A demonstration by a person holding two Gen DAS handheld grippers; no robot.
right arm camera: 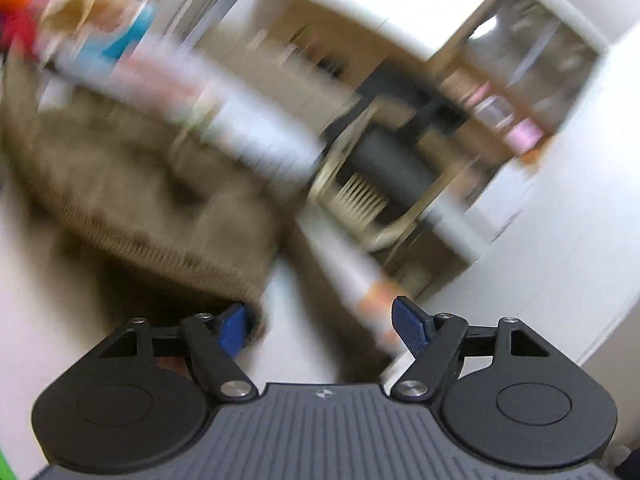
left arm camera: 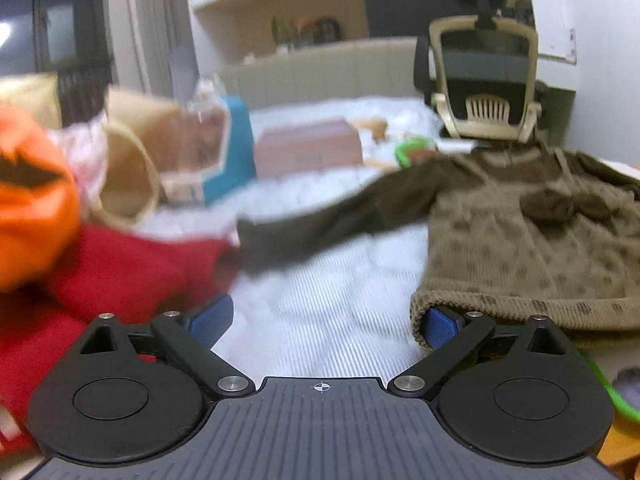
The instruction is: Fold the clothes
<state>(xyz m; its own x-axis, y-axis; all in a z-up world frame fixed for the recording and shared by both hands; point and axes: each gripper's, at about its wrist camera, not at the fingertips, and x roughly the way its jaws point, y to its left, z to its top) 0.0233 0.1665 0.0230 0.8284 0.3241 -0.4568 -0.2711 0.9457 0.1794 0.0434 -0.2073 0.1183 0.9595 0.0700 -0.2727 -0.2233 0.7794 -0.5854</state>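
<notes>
The olive-brown dotted knit sweater (left arm camera: 532, 240) lies spread flat on the white quilted bed (left arm camera: 320, 320), soft, floppy and probably light, best pinched at its thick ribbed hem corners, where the left gripper (left arm camera: 324, 320) and, through blur, right gripper (right arm camera: 320, 326) both hover with fingers apart.

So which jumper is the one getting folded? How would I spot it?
Look at the white bed, in front of the cream desk chair. The brown jumper lies spread flat there with one dark sleeve stretched sideways. It is the knitted one with darker dots and a ribbed hem, unlike the plain red garment beside it.
</notes>
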